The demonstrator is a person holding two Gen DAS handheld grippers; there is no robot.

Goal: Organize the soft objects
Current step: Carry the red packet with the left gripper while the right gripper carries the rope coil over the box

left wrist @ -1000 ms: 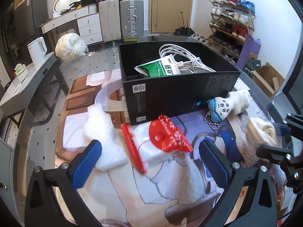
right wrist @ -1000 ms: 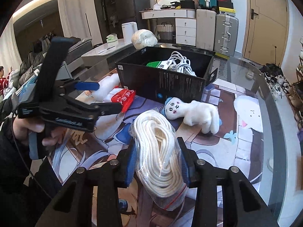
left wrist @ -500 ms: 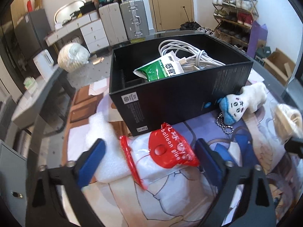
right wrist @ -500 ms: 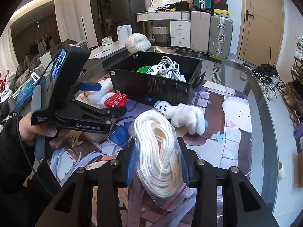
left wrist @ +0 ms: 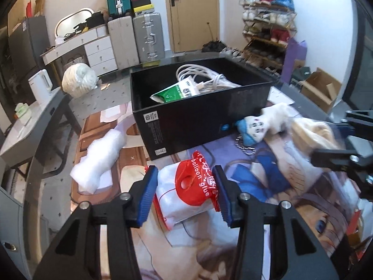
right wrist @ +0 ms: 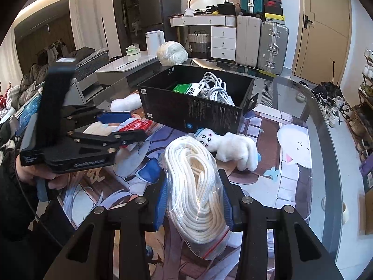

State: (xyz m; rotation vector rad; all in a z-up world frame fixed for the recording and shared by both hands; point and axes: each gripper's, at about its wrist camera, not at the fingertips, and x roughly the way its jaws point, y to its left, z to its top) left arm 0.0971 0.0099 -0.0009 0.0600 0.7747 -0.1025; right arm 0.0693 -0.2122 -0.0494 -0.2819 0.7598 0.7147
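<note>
Only in the right wrist view: person's hand (right wrist: 35,175) on the left gripper's (left wrist: 184,185) handle, plus the whole rope bag (right wrist: 198,200), clamped firm between the right gripper's (right wrist: 194,201) blue pads above the mat (right wrist: 293,163). Only in the left view: glue bag (left wrist: 188,191) seen in full, lying on the mat in front of the box (left wrist: 200,121), between left jaws now closing, pads at its edges, firm contact not certain. Counted: one box, one plush (right wrist: 229,148) beside it, one foam piece (left wrist: 100,161), one cable bundle (left wrist: 205,80) and one green packet (left wrist: 173,92) inside the box. Blurred at the left view's right edge: rope bag and right gripper. Half hidden in the right view: glue bag, behind left fingers.
</note>
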